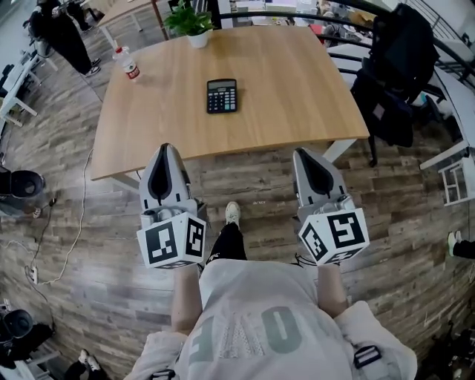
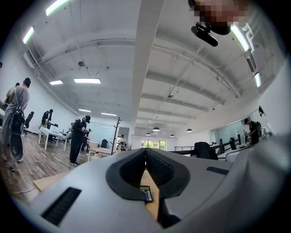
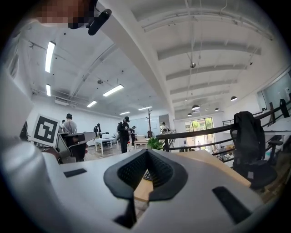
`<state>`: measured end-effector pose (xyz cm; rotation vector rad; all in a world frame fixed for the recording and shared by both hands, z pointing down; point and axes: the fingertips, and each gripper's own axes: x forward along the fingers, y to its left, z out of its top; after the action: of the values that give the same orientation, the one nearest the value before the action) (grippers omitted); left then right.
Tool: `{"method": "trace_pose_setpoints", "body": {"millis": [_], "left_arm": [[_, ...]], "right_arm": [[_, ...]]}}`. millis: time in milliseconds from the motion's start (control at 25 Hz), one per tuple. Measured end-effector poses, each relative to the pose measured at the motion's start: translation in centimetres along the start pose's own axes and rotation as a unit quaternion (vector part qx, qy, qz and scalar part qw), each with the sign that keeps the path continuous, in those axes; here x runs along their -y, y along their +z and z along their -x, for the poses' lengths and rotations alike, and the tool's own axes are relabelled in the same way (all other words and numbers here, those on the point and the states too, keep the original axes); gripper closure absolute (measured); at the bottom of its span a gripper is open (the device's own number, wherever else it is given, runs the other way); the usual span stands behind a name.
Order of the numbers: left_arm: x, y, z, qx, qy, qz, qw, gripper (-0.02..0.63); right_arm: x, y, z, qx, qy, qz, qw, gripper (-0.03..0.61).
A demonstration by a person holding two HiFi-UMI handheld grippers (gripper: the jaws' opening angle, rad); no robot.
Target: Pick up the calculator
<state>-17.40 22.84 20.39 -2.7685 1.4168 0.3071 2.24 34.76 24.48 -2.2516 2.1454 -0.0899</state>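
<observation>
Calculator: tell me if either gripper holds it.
No, the calculator lies on the table, well ahead of the left gripper and the right gripper.

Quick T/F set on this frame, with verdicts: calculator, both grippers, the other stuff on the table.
1. The calculator lies flat on the table. True.
2. The right gripper is shut on the calculator. False: its jaws are shut on nothing, back by the table's near edge.
3. A bottle sits near the table's far left corner. True.
4. The potted plant touches the calculator. False: it stands at the far edge, well apart.
5. The left gripper rests on the calculator. False: it is well short of it.
</observation>
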Motion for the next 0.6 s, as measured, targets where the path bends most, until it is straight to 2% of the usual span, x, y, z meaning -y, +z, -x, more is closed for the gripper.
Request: {"method": "trace_pose_setpoints", "body": {"millis": [320,600], "left_arm": [[-6.7,-0.3,-11.9,-0.009,-0.015,0.009,0.9998,0.604],[-10.3,-1.8,-19.9,-0.014,-0.044,0.005,0.9989,0.604]], "right_arm": [[-0.4,1.0,-12.9,-0.035,0.001,0.020,0.999,0.560],[0.6,1.4,-20.9,-0.058,-0.020,0.019,0.998,0.560]]}}
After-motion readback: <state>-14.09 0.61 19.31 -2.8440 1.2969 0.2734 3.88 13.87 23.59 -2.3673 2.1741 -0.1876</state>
